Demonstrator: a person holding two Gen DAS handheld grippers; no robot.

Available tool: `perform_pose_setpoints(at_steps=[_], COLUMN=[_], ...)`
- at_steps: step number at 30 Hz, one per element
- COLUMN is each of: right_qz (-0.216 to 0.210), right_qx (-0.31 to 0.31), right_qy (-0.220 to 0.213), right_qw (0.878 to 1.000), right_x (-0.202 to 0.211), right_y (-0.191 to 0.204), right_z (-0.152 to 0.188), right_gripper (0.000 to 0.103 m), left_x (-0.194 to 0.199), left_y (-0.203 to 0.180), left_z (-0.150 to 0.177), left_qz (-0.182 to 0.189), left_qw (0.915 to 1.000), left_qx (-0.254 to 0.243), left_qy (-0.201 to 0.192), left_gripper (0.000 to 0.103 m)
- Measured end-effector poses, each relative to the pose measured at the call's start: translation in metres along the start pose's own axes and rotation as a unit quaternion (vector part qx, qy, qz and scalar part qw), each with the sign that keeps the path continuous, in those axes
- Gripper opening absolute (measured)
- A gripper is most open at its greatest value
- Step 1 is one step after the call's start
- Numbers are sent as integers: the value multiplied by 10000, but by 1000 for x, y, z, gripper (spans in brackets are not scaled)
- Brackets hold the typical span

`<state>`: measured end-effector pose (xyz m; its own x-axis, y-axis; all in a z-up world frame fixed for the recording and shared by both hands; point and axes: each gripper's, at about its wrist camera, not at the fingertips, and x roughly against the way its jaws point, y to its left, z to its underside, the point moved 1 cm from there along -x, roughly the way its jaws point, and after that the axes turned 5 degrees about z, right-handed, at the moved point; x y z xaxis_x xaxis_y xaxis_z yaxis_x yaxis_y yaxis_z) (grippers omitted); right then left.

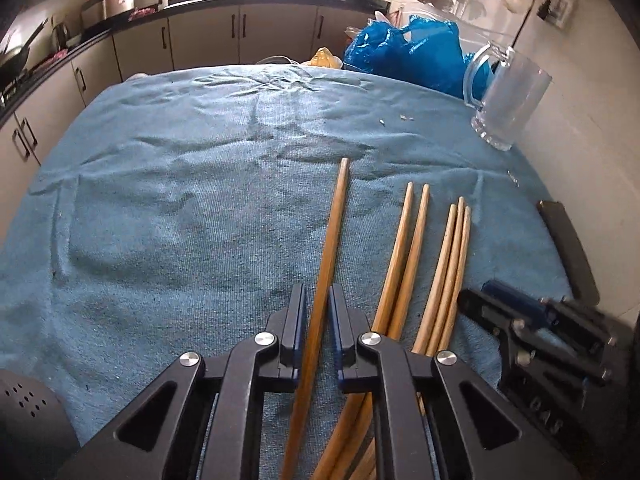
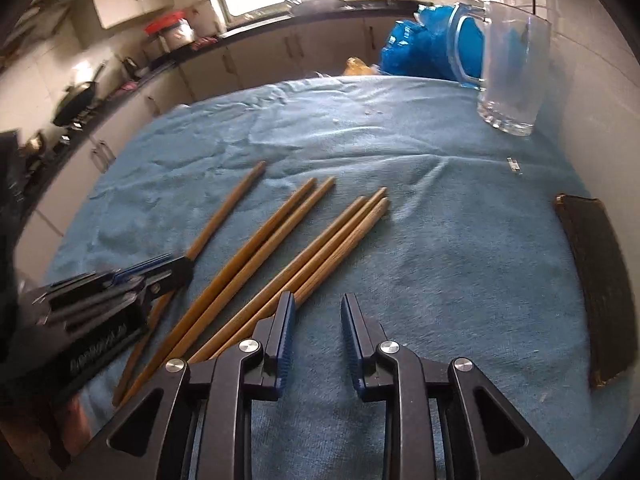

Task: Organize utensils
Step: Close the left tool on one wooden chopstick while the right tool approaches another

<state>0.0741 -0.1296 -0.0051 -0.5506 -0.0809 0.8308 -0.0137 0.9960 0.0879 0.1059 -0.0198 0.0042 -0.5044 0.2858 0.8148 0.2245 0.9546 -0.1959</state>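
Low in the left wrist view, the left gripper (image 1: 317,322) pinches a lone chopstick (image 1: 329,256) lying on the blue-clothed desk (image 1: 168,200); the right gripper (image 2: 317,322) hovers narrow and empty beside five more. Next, probably lifting toward the glass mug (image 1: 508,100).

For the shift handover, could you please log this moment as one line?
left gripper: shut on lone chopstick | right gripper: open, nothing held | mug: upright
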Motion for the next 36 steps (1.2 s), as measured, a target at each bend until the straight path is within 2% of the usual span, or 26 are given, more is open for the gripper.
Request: perform_pose_setpoints(at_steps=[5,8,11,17,19,22,25,30,31,33,36], right_qz=[591,867,725,-81,-230,-280,-151,494,639,997,912], right_qx=[11,143,-9,-816,-1047,-1003,-797,-422,-312,51,-21], right_qy=[688,818,903,994,866,710,891,781,883,742,846], right_qw=[9959,9928,9933,9917,9905,9920,9927,9948,9936,9922,9922], right_x=[-13,-10,-8,8,18,25,16,18,14,16,27], right_y=[4,11,12,-8,-16,-16,-5,11,15,23,17], right_z=[-18,-32,-43,-52,-54,-53,-49,-58,-56,-58,-55], right_gripper=[26,26,26,26,26,26,27,27,23,22,13], left_x=[1,1,2,4,4,5,6,6,7,11,21], left_y=[6,10,12,21,22,21,21,22,21,19,22], left_z=[0,0,1,5,6,7,8,8,9,13,26], left_qz=[107,242,311,589,628,611,601,609,586,519,567], left_qw=[9999,9996,9995,9978,9975,9976,9977,9974,9975,9978,9967], left_qx=[49,130,102,303,301,315,304,364,382,403,562], left_qy=[9,13,-8,-55,-84,-110,-122,-102,-81,-4,128], left_gripper=[9,9,9,9,9,9,9,8,7,7,7])
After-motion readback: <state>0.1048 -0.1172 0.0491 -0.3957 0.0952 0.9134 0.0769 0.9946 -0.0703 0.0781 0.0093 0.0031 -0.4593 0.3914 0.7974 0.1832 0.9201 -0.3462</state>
